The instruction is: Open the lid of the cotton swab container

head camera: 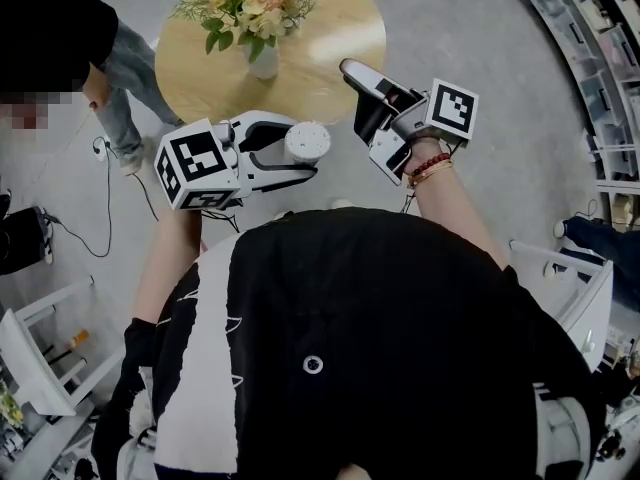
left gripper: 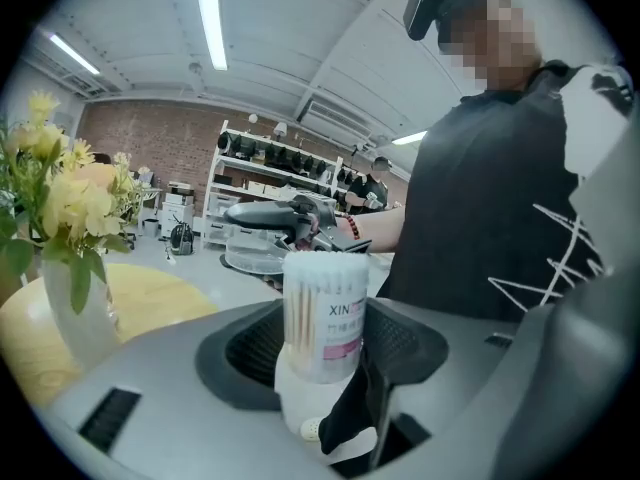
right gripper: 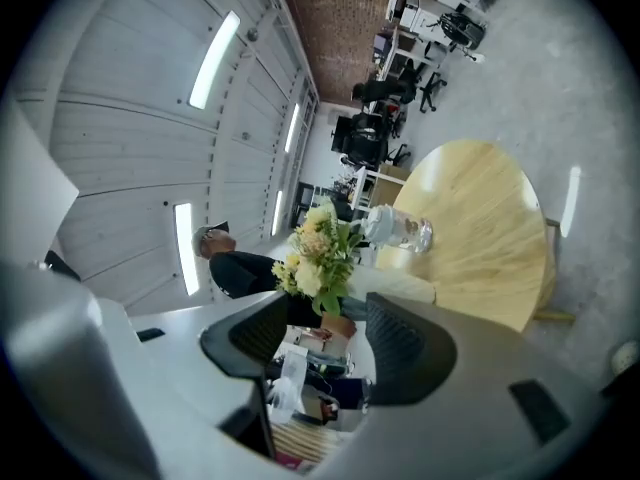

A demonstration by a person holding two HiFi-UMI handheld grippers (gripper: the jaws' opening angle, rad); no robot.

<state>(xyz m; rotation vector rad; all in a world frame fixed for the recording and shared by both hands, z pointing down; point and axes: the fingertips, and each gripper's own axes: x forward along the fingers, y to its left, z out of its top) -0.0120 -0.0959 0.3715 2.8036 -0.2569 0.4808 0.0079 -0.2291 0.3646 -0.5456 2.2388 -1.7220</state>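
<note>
My left gripper is shut on the cotton swab container, a clear tube packed with swabs, and holds it in the air in front of the person's chest. In the left gripper view the container stands upright between the pads, its top bare with the cotton tips showing. My right gripper is up and to the right of it. In the left gripper view a clear round lid sits between that gripper's jaws, apart from the container. The right gripper looks towards the flowers; the lid is hard to make out there.
Ahead is a round wooden table with a vase of flowers. A person stands at the far left near a floor cable. Shelving lines the right side, and white furniture stands at lower left.
</note>
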